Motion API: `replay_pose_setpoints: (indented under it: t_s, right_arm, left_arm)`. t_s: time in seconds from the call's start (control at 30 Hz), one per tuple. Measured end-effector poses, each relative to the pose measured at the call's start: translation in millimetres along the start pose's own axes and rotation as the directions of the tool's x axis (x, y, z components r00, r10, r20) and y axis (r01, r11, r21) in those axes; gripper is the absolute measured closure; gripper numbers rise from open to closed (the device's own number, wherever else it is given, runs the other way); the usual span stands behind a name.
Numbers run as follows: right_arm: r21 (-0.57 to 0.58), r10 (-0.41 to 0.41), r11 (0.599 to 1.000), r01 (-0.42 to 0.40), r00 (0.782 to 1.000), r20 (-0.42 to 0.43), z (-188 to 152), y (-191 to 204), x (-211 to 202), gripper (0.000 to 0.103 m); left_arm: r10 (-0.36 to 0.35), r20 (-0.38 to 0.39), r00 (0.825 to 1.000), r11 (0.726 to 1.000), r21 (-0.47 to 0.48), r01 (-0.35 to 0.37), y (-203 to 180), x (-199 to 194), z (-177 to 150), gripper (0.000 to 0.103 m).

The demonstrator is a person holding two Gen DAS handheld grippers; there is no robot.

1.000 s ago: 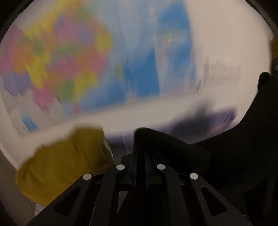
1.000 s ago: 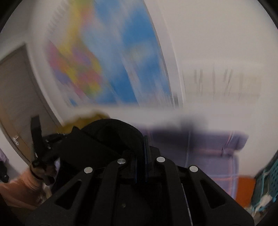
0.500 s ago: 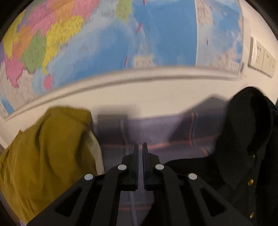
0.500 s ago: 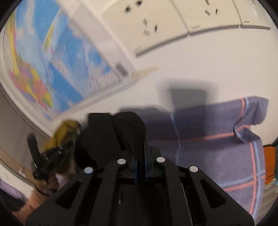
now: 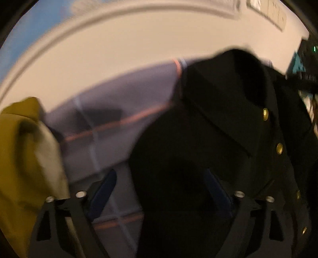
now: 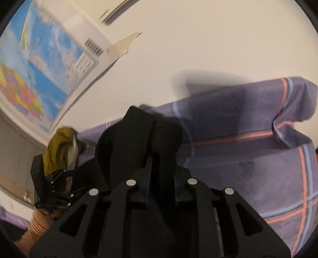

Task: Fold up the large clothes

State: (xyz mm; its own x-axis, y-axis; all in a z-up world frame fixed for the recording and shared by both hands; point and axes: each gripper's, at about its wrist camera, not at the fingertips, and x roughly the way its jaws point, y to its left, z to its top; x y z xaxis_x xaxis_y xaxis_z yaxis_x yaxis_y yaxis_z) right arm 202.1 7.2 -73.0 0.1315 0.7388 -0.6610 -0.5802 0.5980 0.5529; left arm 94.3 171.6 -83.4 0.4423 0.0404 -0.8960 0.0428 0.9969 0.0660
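Mustard-yellow garment (image 5: 23, 158) heaped just left of the left tongs (image 5: 159, 190), its edge overlapping the left finger base. Same heap seen from the right wrist, beyond the black coat (image 6: 137, 142), with the left tongs' frame in front of it.

Black coat, brass buttons (image 5: 265, 114) down its front, lies draped across the bed; in the left wrist view it fills the gap of the left tongs and spreads to their right. Left tongs spread wide and opening, cloth between the fingers, pads not pressing it. Right tongs (image 6: 161, 172) parted narrowly and opening, a fold of the coat standing between the fingers; whether the pads still bear on it I cannot tell.

Bed cover (image 6: 248, 158) under the coat: purple, checked with orange and pale lines, bunched into a ridge to the coat's right.

Beyond the coat, plain white wall (image 6: 198, 39); world map (image 6: 39, 59) up left of the coat, one corner peeling. Sockets (image 5: 274, 15) high on the wall, blurred.
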Motion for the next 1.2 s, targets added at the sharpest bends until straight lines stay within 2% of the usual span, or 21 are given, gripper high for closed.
replay_pose_setpoints:
  t_s: [0.03, 0.07, 0.1, 0.23, 0.3, 0.37, 0.43, 0.47, 0.5, 0.53, 0.6, 0.67, 0.73, 0.8, 0.87, 1.0, 1.03, 1.1, 1.13, 1.17, 1.2]
  right_arm:
    - [-0.018, 0.001, 1.000, -0.001, 1.000, -0.005, 1.2, 4.5, 2.8, 0.095]
    - [-0.031, -0.006, 1.000, 0.007, 1.000, 0.014, 3.1, 8.8, 1.6, 0.097]
    - [-0.036, -0.005, 0.999, 0.006, 1.000, 0.026, 4.9, 10.0, -1.5, 0.097]
    - [-0.109, 0.054, 0.993, -0.038, 0.988, 0.148, 23.2, 29.9, -31.9, 0.097]
    - [-0.125, 0.033, 0.992, -0.009, 0.982, 0.188, 28.1, 31.7, -35.8, 0.098]
    - [-0.104, -0.039, 0.993, 0.054, 0.988, 0.146, 28.7, 20.9, -19.8, 0.096]
    - [-0.072, -0.098, 0.992, 0.105, 0.991, 0.094, 22.2, 5.8, -8.1, 0.089]
    - [-0.050, -0.147, 0.987, 0.152, 0.985, 0.090, 17.9, -1.4, -8.4, 0.073]
    - [-0.018, -0.161, 0.986, 0.164, 0.982, 0.100, 12.8, -8.9, -15.3, 0.044]
    - [-0.002, -0.131, 0.991, 0.132, 0.984, 0.117, 6.3, -14.3, -25.6, 0.038]
    - [-0.018, -0.111, 0.993, 0.114, 0.989, 0.099, -10.4, -16.6, -45.8, 0.040]
    - [-0.069, -0.123, 0.989, 0.127, 0.990, 0.062, -34.5, -11.8, -66.2, 0.039]
    - [-0.115, -0.099, 0.988, 0.103, 0.994, 0.035, -66.9, -4.4, -88.2, 0.035]
    - [-0.142, -0.089, 0.986, 0.087, 0.996, -0.010, -104.5, -0.2, -108.2, 0.023]
    - [-0.185, -0.106, 0.978, 0.095, 0.993, -0.049, -148.7, 10.0, -124.8, 0.020]
    - [-0.229, -0.094, 0.971, 0.064, 0.988, -0.122, -218.0, 17.3, -144.8, 0.017]
    - [-0.246, -0.114, 0.966, 0.079, 0.984, -0.133, -232.4, 19.5, -143.0, 0.017]
    - [-0.247, -0.133, 0.964, 0.093, 0.980, -0.147, -245.6, 15.2, -140.5, 0.039]
    - [-0.212, -0.122, 0.973, 0.088, 0.981, -0.151, -245.6, 7.0, -143.3, 0.073]
    - [-0.192, -0.133, 0.976, 0.107, 0.983, -0.125, -241.6, 0.6, -151.3, 0.100]
    - [-0.164, -0.139, 0.978, 0.126, 0.988, -0.067, -234.4, -5.9, -166.6, 0.099]
  left_arm:
    - [-0.010, 0.004, 1.000, 1.000, -0.005, 0.010, -2.5, 4.9, 0.9, 0.049]
    - [0.005, 0.029, 1.000, 1.000, -0.016, -0.005, -2.8, 4.0, 2.9, 0.083]
    - [0.071, 0.036, 0.997, 0.997, -0.037, -0.070, -2.2, 4.6, 7.3, 0.098]
    - [0.071, 0.086, 0.994, 0.991, -0.120, -0.060, 7.0, -9.9, 19.3, 0.099]
    - [0.096, 0.151, 0.984, 0.984, -0.161, -0.071, 12.6, -26.3, 24.7, 0.099]
    - [0.139, 0.197, 0.971, 0.978, -0.184, -0.102, 16.0, -35.9, 27.4, 0.098]
    - [0.135, 0.176, 0.975, 0.978, -0.181, -0.103, 15.5, -28.6, 28.2, 0.093]
    - [0.159, 0.143, 0.977, 0.978, -0.157, -0.136, 12.6, -17.4, 27.3, 0.091]
    - [0.198, 0.127, 0.972, 0.974, -0.140, -0.180, 9.6, -9.8, 25.2, 0.084]
    - [0.232, 0.118, 0.966, 0.969, -0.120, -0.218, 7.5, -6.1, 22.5, 0.079]
    - [0.266, 0.130, 0.955, 0.961, -0.113, -0.252, 4.0, -7.6, 15.6, 0.061]
    - [0.243, 0.161, 0.956, 0.968, -0.104, -0.229, -1.8, -21.1, 7.8, 0.050]
    - [0.253, 0.218, 0.943, 0.967, -0.059, -0.246, -15.4, -40.1, -2.8, 0.049]
    - [0.240, 0.253, 0.937, 0.970, -0.023, -0.243, -14.0, -59.7, -12.2, 0.045]
    - [0.198, 0.278, 0.940, 0.977, 0.018, -0.211, -28.7, -75.3, -21.6, 0.035]
    - [0.146, 0.284, 0.948, 0.983, 0.069, -0.172, -48.9, -96.6, -49.6, 0.032]
    - [0.130, 0.282, 0.950, 0.984, 0.080, -0.158, -51.6, -100.5, -57.6, 0.032]
    - [0.137, 0.280, 0.950, 0.982, 0.090, -0.168, -53.6, -91.6, -71.0, 0.030]
    - [0.146, 0.271, 0.951, 0.981, 0.086, -0.175, -52.6, -91.5, -77.7, 0.030]
    - [0.146, 0.262, 0.954, 0.982, 0.081, -0.172, -56.0, -93.1, -79.3, 0.030]
    - [0.160, 0.252, 0.954, 0.981, 0.067, -0.182, -52.2, -93.8, -83.3, 0.030]
